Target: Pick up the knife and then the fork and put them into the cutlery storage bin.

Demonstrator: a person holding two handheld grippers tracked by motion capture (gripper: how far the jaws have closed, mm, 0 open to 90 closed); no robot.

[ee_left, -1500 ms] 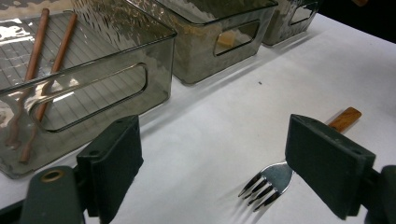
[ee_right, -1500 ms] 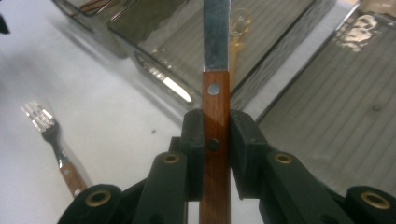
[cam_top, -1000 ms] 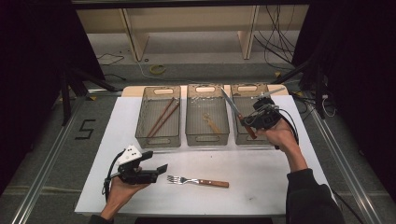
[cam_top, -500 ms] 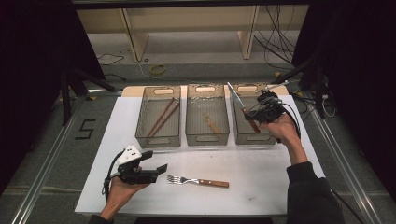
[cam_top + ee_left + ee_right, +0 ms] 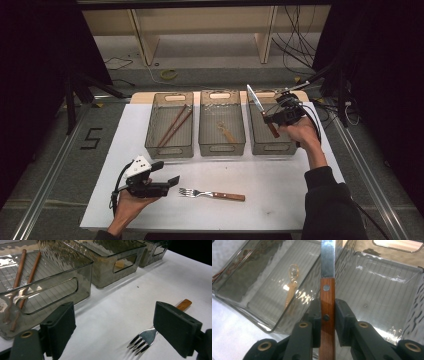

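My right gripper (image 5: 274,120) (image 5: 327,315) is shut on the wooden handle of a knife (image 5: 262,111) (image 5: 327,290), held over the right-hand smoked plastic bin (image 5: 272,145) (image 5: 387,285) with the blade pointing up and away. My left gripper (image 5: 167,175) (image 5: 122,330) rests open near the table's front left. A fork (image 5: 212,193) (image 5: 147,336) with a wooden handle lies on the white table just right of it, tines toward the gripper.
Three clear bins stand in a row at the back. The left bin (image 5: 170,145) (image 5: 50,290) holds two wooden chopsticks (image 5: 175,125) (image 5: 18,275). The middle bin (image 5: 222,145) (image 5: 249,305) holds a small wooden spoon (image 5: 226,131) (image 5: 291,287).
My right hand has carried the knife rightward and away, over the right bin. The left gripper and the fork have stayed put.
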